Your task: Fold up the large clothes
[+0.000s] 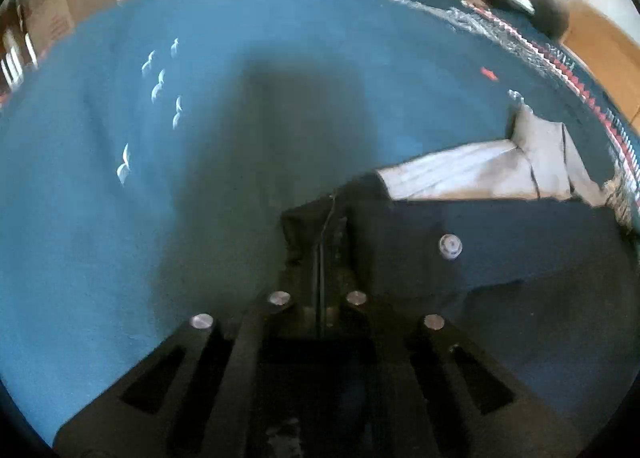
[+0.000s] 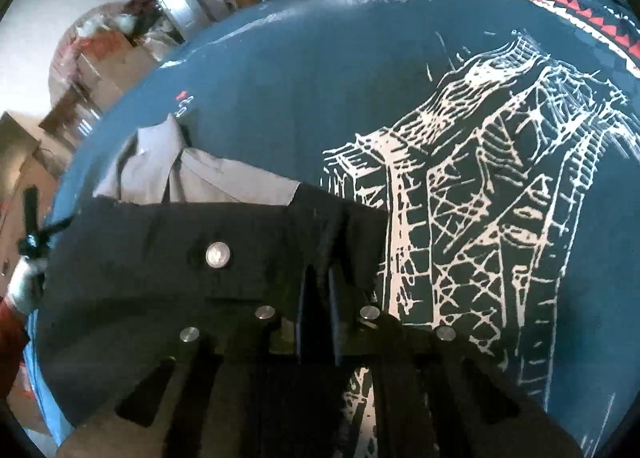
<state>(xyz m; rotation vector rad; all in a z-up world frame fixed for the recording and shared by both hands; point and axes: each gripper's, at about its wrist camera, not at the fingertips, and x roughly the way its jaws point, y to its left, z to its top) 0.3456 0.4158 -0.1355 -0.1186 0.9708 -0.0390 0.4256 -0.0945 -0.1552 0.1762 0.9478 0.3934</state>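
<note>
The dark garment [image 1: 460, 258] is pinched at its waistband edge by both claws. The left gripper [image 1: 320, 254] has its jaws pressed together on a fold of the dark fabric; just to its right sits a silver button [image 1: 450, 246], and beyond that a pale lining [image 1: 480, 173] shows. The right gripper [image 2: 318, 278] is likewise clamped on the waistband, the same button [image 2: 218, 254] to its left. Under and ahead of both spreads a blue cloth [image 1: 120, 238] printed with a white lattice drawing [image 2: 480, 217].

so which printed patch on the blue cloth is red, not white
The small arrow-like mark beyond the grey pocket lining; the bird-shaped flecks farther left are all white.
</note>
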